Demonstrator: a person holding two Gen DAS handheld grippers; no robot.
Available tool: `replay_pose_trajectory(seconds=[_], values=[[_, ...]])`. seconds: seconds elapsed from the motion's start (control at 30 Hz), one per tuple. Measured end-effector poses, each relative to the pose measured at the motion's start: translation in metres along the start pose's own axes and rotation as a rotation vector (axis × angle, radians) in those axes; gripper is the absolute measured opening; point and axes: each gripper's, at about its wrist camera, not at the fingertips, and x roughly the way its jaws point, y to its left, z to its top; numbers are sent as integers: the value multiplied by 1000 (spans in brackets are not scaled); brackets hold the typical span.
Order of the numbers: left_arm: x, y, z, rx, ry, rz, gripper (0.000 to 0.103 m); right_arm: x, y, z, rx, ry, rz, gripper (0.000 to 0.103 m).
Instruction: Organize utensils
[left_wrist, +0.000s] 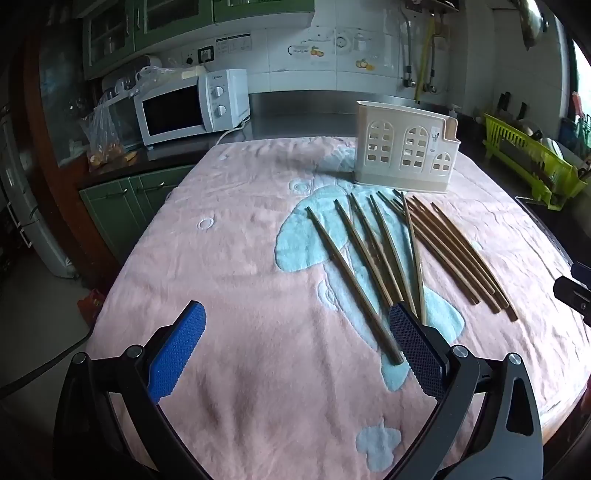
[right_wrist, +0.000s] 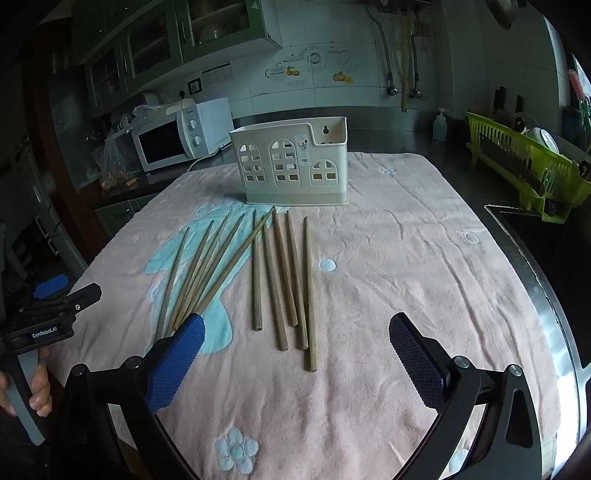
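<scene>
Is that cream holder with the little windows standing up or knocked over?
Upright. The holder stands on its flat base on the pink towel, open top facing up, behind the chopsticks lying flat.

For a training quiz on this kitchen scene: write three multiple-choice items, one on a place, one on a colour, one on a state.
1. Where does the cream utensil holder stand?
A. On the blanket, beyond the far tips of the chopsticks
B. On its side, across the chopsticks
C. On the floor

2. What colour is the dish rack?
A. White
B. Lime green
C. Red

3. How is the right tool?
A. Shut on a chopstick
B. Shut on nothing
C. Open, holding nothing

Answers:
1 A: the holder stands upright on the pink blanket, just past the chopstick tips.
2 B: the slatted rack on the counter is bright yellow-green.
3 C: its blue pads stand wide apart above the blanket, touching nothing.
</scene>
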Motion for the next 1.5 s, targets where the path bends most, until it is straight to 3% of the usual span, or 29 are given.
replay_pose_trajectory(seconds=[1.17, 1.5], values=[[2, -7, 24, -2, -86, -18, 98, 0, 3, 24, -26, -100, 14, 97], [5, -10, 26, -29, -107, -2, 98, 8, 0, 19, -1, -91, 13, 97]])
